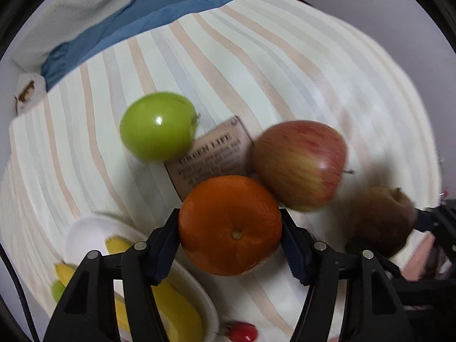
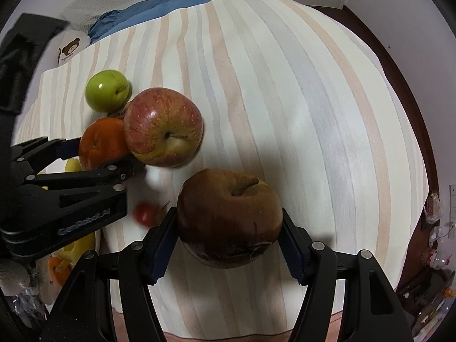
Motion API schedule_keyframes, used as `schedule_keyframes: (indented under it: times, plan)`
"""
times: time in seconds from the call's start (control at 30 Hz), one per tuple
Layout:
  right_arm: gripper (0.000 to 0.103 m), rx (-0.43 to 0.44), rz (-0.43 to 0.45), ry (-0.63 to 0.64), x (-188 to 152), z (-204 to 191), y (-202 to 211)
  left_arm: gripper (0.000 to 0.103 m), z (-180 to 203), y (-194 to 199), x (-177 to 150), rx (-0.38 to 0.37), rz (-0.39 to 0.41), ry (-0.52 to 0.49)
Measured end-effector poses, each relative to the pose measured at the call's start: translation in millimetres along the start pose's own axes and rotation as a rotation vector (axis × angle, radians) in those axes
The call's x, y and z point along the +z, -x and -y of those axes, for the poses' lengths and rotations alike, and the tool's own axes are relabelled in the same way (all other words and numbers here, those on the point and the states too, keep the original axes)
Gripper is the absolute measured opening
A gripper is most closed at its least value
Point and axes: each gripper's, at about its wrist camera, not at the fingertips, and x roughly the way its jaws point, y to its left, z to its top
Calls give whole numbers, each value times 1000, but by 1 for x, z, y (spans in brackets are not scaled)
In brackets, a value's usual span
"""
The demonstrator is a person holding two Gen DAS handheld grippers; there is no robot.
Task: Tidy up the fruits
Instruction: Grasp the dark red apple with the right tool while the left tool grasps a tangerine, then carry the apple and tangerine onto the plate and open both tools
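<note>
My left gripper (image 1: 230, 245) is shut on an orange (image 1: 230, 225), held just above the striped cloth; the orange (image 2: 101, 142) also shows in the right wrist view. My right gripper (image 2: 229, 239) is shut on a dark brown, bruised apple (image 2: 228, 219), which appears at the right of the left wrist view (image 1: 382, 219). A red-yellow apple (image 1: 299, 165) (image 2: 163, 131) lies beside the orange. A green apple (image 1: 158, 125) (image 2: 107, 89) lies behind it. A white bowl (image 1: 85, 233) with bananas (image 1: 173, 310) sits at lower left.
A small red fruit (image 1: 243, 332) (image 2: 144, 213) lies near the bowl. A brown label (image 1: 213, 154) is sewn on the striped cloth (image 2: 285, 99). Blue fabric (image 1: 142, 17) and a bear-print item (image 2: 69, 47) lie at the back. Clutter (image 2: 436, 256) lies on the floor at right.
</note>
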Motion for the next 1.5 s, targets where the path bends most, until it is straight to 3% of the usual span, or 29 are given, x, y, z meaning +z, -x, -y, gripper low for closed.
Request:
schedule_keyframes:
  times: [0.23,0.43,0.73,1.1,1.37,1.5]
  plan:
    - [69,6,-31,5,-8,0,1,64,-5,-12,-30,-81,-65,61]
    - [69,29,-46,-30,-3,5,-5,64,-3,-25,-31,-79,-124,77]
    - [69,33,-47,-46,0,15,-1,62,19,-6,-55,-7,-61,37]
    - [68,46,13,16,-13,-5,27,62,36,56,-106,-35,26,82]
    - [68,71,71,94,-18,-37,62,62,-14,123,-146,-59,96,180]
    - [68,100,87,131,-20,-62,73,62,-55,130,-129,-74,108,240]
